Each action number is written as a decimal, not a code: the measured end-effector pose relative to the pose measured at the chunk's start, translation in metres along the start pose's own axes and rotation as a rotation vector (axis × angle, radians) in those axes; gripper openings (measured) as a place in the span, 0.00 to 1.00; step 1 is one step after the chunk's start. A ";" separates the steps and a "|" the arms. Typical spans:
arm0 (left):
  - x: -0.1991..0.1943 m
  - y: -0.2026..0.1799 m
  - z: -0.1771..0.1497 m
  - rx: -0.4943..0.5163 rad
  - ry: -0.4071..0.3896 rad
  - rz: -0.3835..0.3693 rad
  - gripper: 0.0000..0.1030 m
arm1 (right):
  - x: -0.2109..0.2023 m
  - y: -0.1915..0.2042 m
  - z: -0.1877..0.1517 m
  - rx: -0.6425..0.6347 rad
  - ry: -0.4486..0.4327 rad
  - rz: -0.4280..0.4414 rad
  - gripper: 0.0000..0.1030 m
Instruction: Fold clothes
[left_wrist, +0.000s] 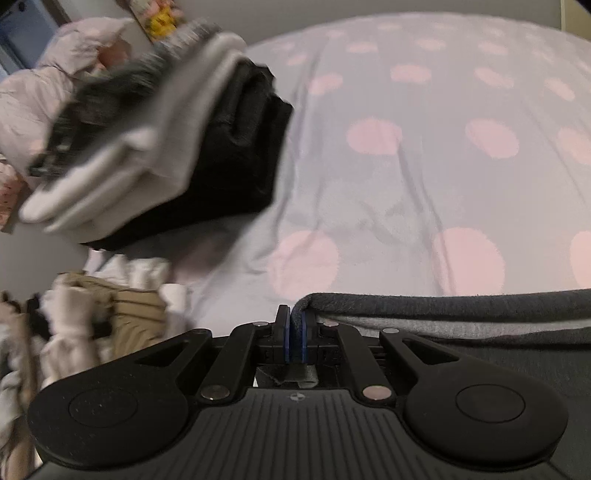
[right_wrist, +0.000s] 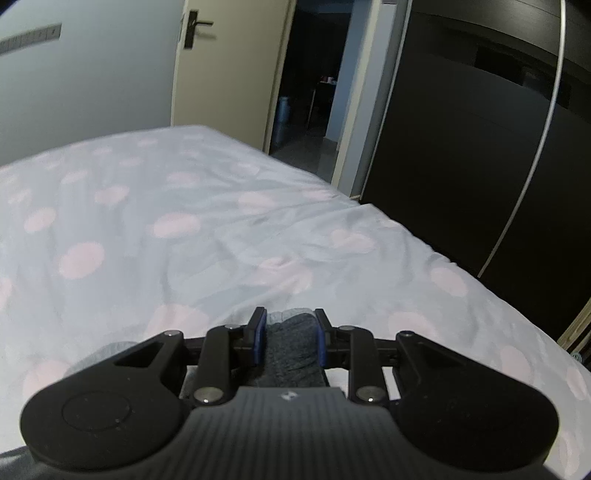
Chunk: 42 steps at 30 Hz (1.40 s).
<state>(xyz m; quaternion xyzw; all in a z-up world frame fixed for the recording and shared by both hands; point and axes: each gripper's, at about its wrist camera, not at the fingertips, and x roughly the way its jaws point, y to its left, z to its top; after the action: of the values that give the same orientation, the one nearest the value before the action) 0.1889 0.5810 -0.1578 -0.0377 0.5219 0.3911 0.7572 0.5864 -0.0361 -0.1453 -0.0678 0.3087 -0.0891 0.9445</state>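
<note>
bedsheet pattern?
Pale grey-lilac bedsheet with large pink dots; clearest in the left wrist view.

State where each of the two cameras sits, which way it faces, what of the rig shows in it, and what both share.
Left wrist: sits on the left gripper, looking down across the dotted bedsheet toward a stack of folded clothes; its fingers pinch the grey garment.
Right wrist: sits on the right gripper, looking across the bed to the open doorway and dark wardrobe; grey cloth bunches between its fingers.
Shared: bedsheet and grey garment.

Dark grey garment (left_wrist: 443, 306), folded edge stretched along the near bed, bunched end (right_wrist: 291, 347) raised, pinched.
</note>
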 end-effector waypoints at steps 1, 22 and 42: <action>0.007 -0.002 0.001 0.011 0.013 0.003 0.17 | 0.004 0.004 -0.003 -0.008 0.009 -0.003 0.28; -0.063 0.002 -0.064 -0.040 -0.078 -0.217 0.49 | -0.059 0.006 -0.020 0.035 0.135 0.249 0.42; -0.028 -0.157 -0.018 0.040 -0.064 -0.579 0.45 | -0.171 0.267 -0.115 -0.346 0.286 0.890 0.47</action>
<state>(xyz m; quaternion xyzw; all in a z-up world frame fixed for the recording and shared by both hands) 0.2708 0.4486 -0.1982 -0.1578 0.4727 0.1494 0.8540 0.4155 0.2517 -0.1887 -0.0725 0.4444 0.3668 0.8141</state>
